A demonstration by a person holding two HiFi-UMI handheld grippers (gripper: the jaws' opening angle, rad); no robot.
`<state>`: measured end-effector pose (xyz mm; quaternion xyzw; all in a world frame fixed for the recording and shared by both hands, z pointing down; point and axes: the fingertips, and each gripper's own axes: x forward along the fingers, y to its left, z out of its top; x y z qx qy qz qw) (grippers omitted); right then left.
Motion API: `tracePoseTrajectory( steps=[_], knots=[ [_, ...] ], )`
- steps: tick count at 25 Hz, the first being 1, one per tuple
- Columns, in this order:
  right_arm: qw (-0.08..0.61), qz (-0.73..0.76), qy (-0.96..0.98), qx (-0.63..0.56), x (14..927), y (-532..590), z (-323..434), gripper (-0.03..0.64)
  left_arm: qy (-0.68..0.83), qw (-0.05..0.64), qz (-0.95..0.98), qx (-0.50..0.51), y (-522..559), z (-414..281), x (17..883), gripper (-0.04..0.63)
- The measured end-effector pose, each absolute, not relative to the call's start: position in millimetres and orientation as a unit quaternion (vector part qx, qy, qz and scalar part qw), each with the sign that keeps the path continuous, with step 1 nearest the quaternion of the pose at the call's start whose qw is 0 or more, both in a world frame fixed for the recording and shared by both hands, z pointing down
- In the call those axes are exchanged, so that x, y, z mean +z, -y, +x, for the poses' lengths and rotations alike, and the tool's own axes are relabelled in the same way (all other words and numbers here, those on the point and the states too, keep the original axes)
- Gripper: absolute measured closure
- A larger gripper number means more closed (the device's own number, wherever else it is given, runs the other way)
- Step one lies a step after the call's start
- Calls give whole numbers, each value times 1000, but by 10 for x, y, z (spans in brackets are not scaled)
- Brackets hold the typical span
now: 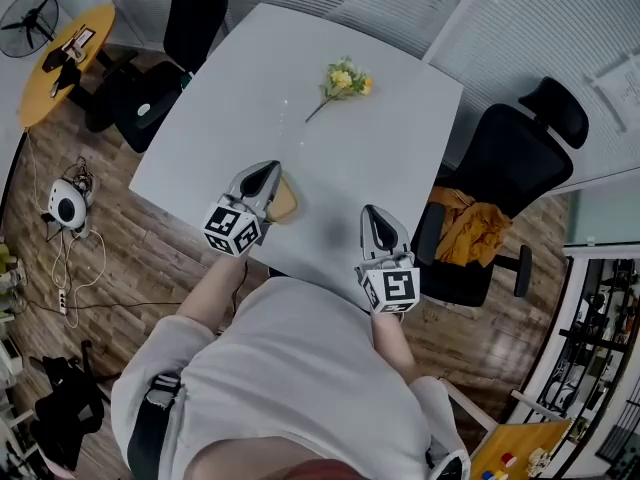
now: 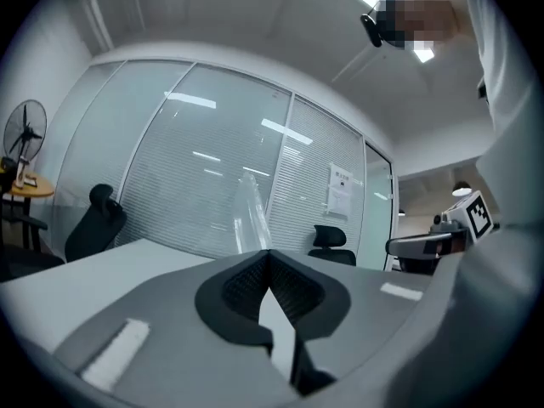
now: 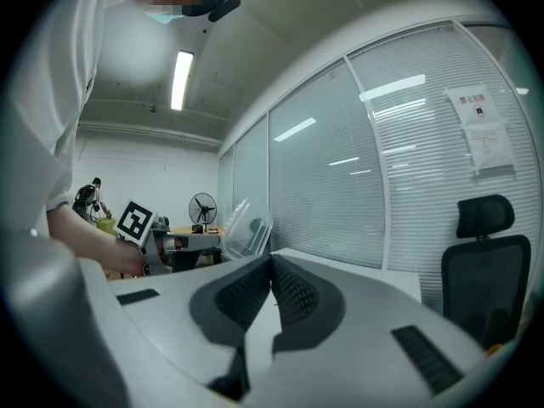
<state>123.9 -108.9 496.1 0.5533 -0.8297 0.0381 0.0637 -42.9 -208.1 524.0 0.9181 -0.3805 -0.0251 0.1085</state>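
Office with glass walls and closed blinds, wooden floor (image 1: 120, 268) underneath, white table (image 1: 330, 158) in the middle. On the far part of the table, a yellow flower (image 1: 345, 80) with a thin stem, lying flat, well apart from both grippers. Black office chairs around it: one at the far left corner (image 1: 190, 13), one at the right side (image 1: 520, 153) with an orange cloth (image 1: 468, 223) heaped on its seat. Farther left, a round yellow table (image 1: 60, 63) and a standing fan (image 1: 28, 18).

Over the near edge of the table, on the left, the left gripper (image 1: 270, 168), pointing away from the person. Jaws pressed together on the thin wall of a clear plastic box (image 1: 284, 200). From that gripper's own view, the plastic rising upright straight out of the closed jaw tips. From above, tan-tinted, just to the right of the jaws. No telling whether touching the table or raised off it.

Near the right part of the same edge, the right gripper (image 1: 373, 213), also pointing forward, well apart from the box. Jaws closed tip to tip, nothing between them.
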Motion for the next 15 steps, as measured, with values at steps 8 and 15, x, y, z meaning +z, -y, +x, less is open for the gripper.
tracePoseTrajectory(
  steps=[8,15],
  knots=[
    [57,561,825,40,4956,1108,1295,609,427,4,904,-15,2054,-463,4933,589],
    [46,569,819,48,4962,1127,1308,609,434,-29,900,-21,1975,-454,4751,589]
  ],
)
